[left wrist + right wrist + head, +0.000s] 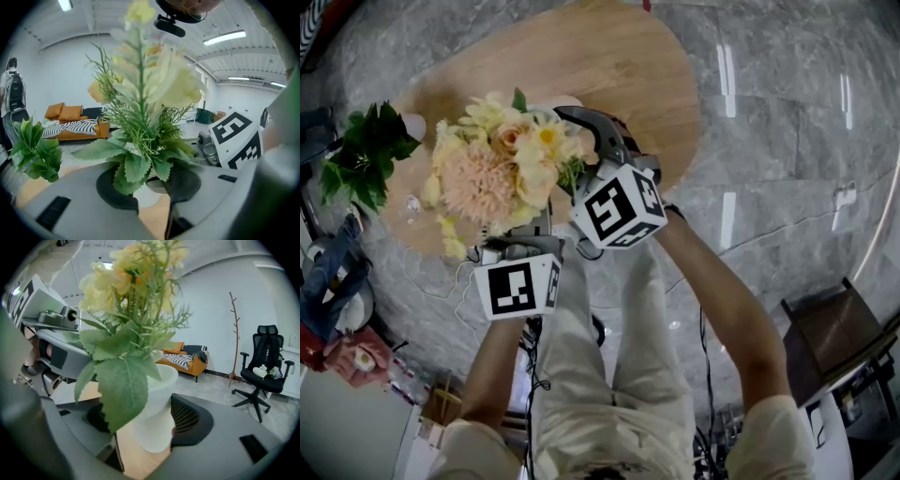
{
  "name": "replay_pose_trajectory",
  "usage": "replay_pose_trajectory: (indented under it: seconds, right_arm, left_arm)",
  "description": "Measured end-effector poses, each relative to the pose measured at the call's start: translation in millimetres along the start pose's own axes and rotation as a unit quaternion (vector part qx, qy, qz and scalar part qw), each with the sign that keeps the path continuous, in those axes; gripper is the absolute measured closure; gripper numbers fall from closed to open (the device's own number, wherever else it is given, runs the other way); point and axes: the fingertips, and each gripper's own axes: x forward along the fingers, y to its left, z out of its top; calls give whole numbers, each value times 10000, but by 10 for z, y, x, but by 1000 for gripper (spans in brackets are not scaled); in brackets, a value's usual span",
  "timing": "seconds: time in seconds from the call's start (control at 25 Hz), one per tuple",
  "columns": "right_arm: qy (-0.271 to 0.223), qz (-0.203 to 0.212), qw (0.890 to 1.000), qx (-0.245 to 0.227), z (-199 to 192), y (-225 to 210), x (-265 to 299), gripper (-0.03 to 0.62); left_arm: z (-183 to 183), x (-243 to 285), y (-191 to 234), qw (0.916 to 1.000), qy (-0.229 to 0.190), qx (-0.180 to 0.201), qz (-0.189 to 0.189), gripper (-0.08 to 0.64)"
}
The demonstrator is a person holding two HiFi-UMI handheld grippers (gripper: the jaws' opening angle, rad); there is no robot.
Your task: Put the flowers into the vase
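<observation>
The flowers (487, 178) stood upright in the white vase (159, 394) on the table (619, 75), stems down, blooms up; the right claw (143, 420) clasped the vase, the left claw (151, 185) gaped loosely around their leaves.

Oval wooden table (609, 66), which stood on a grey marbled floor (769, 112). Directly on its top were a white vase (154, 408), toward the near side, and a leafy green plant (366, 155) at the left edge.

Matt wht vase (157, 404), wood tabletop (609, 66), glossy stone-look floor (787, 122)
</observation>
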Motion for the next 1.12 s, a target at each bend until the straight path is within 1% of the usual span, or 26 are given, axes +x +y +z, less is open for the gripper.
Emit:
replay_pose_trajectory:
  seconds: [0.16,0.44,0.68,0.92,1.12]
  right_arm:
    - [6,5,10000,-44,-8,-7,-50,293]
    - [37,-56,10000,-26,-11,-1,-45,295]
    - [63,-133,9999,87,-28,-35,26,296]
    - [138,-147,9997,98,-49,-12,82,296]
    - [218,-54,9991,372,-136,24,57,295]
  left_arm:
    - [12,-10,11,10000,52,-21,-37,405]
    - [-81,-127,-11,9995,250,-158,-78,371]
    - [-201,-275,31,9989,332,-312,-74,370]
    - [-336,-388,96,9977,484,-483,-16,370]
    - [-387,-476,116,9966,568,-601,40,370]
